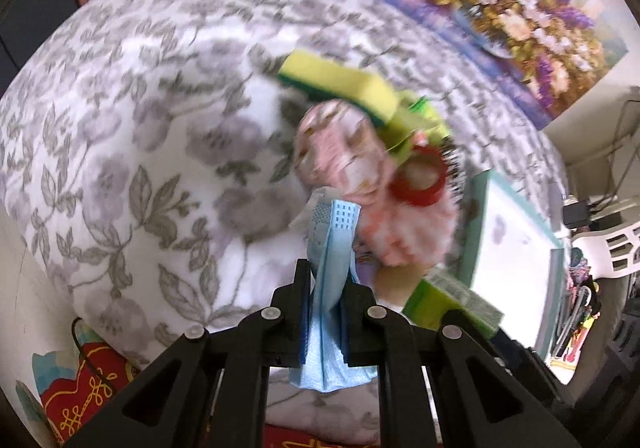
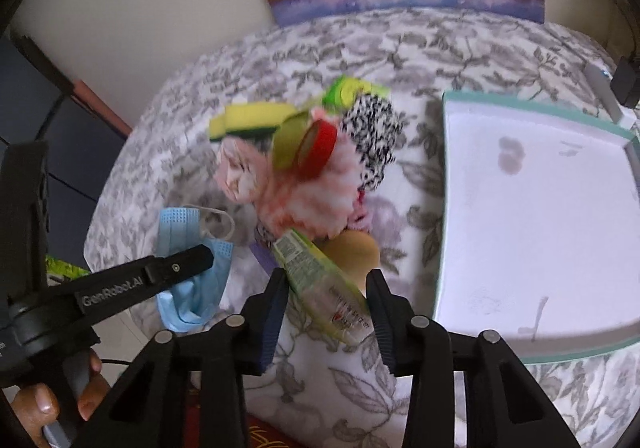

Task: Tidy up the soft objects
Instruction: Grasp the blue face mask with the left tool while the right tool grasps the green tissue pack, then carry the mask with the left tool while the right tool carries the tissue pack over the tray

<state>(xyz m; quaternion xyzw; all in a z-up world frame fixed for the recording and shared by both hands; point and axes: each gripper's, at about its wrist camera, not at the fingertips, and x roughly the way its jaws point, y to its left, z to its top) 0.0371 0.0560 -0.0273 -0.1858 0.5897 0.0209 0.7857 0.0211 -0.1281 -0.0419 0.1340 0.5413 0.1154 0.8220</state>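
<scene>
The blue face mask [image 1: 328, 280] is being pinched between the pressed-together pads of the left gripper [image 1: 326, 284], above the floral cloth [image 1: 120, 152]; the green packet [image 2: 320, 284] is being clamped by the right gripper [image 2: 326, 288], beside the white tray [image 2: 536, 208]; the pile of soft things [image 2: 304, 184] is being left on the cloth.

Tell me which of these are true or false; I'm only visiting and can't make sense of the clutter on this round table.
1. The left gripper is clamped on a blue face mask. True.
2. The white tray is full of soft things. False: it holds nothing; the pile lies beside it on the flowered tablecloth.
3. A green-labelled packet sits between the right gripper's fingers. True.
4. The red tape roll lies inside the tray. False: it sits on the pile, against the pink fluffy cloth.
5. The yellow sponge is in a gripper. False: it lies in the pile.
</scene>
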